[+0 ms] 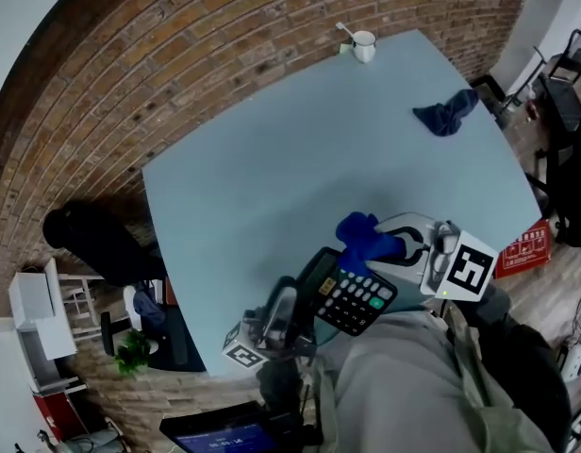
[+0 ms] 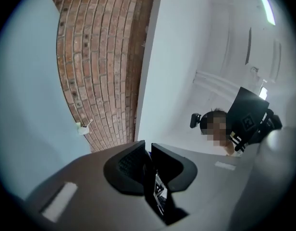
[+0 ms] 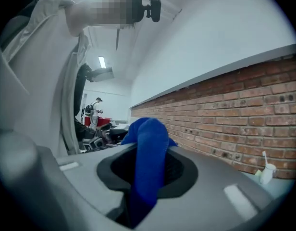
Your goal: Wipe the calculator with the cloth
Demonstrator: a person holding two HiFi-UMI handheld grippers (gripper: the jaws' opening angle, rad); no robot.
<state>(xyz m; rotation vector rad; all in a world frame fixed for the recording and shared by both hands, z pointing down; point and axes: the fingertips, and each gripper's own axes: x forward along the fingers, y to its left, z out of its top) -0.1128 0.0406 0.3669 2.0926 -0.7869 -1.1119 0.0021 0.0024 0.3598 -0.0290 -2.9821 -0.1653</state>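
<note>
"So, how was that wiping step best handled?"

"Probably with a firm left hold and light strokes. The left gripper (image 1: 305, 302) was clamped on the edge of the black plastic calculator (image 1: 355, 295), which was raised over the near edge of the pale blue table (image 1: 272, 149). The right gripper (image 1: 401, 246) was pinched on the bright blue cloth (image 1: 361, 234). Short passes along the key rows seemed safest."

"And the hands?"

"The left angled upward from the lower left. The right came in about level, with the cloth at the calculator's upper end. Contact wasn't certain."
</note>
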